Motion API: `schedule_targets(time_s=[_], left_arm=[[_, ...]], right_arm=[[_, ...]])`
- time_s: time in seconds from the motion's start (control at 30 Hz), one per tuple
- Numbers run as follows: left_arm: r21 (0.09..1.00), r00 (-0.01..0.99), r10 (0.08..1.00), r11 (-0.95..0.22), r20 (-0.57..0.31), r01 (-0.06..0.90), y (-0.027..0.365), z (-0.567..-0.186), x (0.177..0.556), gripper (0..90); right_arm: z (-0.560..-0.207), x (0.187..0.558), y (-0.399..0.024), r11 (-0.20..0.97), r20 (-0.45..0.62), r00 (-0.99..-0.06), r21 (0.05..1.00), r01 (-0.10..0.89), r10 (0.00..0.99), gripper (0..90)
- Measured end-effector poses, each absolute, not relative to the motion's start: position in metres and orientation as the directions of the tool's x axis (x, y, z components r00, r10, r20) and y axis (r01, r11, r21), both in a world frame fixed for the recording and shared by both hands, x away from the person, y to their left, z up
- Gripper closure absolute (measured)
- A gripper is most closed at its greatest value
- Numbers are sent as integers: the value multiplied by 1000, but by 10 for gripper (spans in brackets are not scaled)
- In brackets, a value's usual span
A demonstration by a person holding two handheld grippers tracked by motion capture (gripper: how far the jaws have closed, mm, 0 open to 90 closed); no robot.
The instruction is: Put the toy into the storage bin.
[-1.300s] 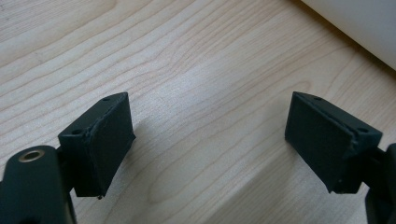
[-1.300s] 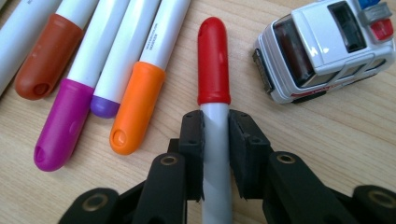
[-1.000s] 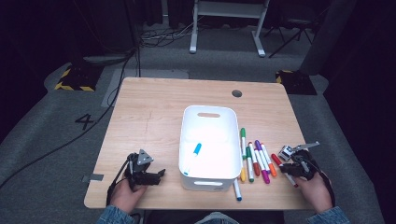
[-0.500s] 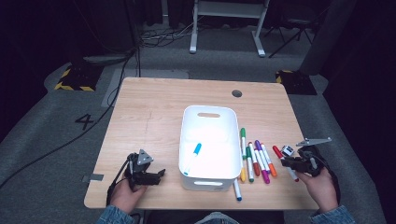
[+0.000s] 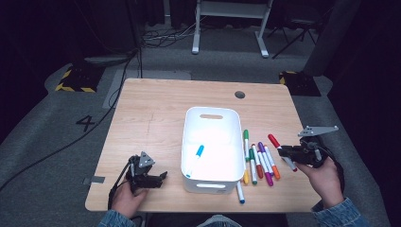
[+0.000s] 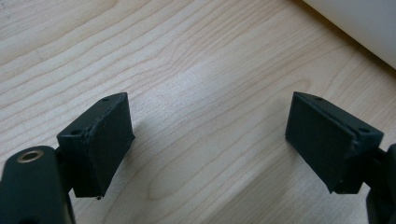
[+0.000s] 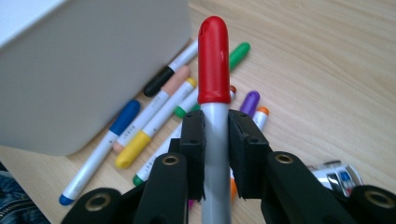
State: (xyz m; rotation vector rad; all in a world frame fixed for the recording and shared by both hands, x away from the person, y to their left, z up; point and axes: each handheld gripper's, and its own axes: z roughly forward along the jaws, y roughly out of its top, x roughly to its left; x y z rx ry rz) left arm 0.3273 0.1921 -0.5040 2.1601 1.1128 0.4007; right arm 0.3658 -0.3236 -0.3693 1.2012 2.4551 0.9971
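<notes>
Lifted off the table since the earlier frames, the red-capped marker (image 5: 280, 151) is now carried clear of the marker row, at the right of the high view, and the right gripper (image 5: 287, 152) is seen higher than before. Its jaws are closed tight on the marker's grey barrel, with the red cap (image 7: 213, 60) standing straight up between them in the right gripper view. Just left of it, the remaining markers (image 5: 257, 163) are laid side by side on the wooden table (image 5: 156, 113), touching or close beside the white bin (image 5: 212, 177). A blue-capped marker (image 5: 195, 160) is seen lying inside the bin. At the lower left, the left gripper (image 5: 158, 177) is held low over bare wood, its jaws parted with nothing between them.
</notes>
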Motion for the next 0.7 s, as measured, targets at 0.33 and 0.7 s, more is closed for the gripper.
schedule_targets(time_s=[0.33,0.7], left_arm=[[681,584,811,-410,-31,606,192,-504,326,149],[653,591,807,-441,-13,616,190,-505,329,0]], right_arm=[[-348,368,-295,443,108,-689,692,570,716,772],[-331,365,-270,481,91,-743,708,517,664,772]])
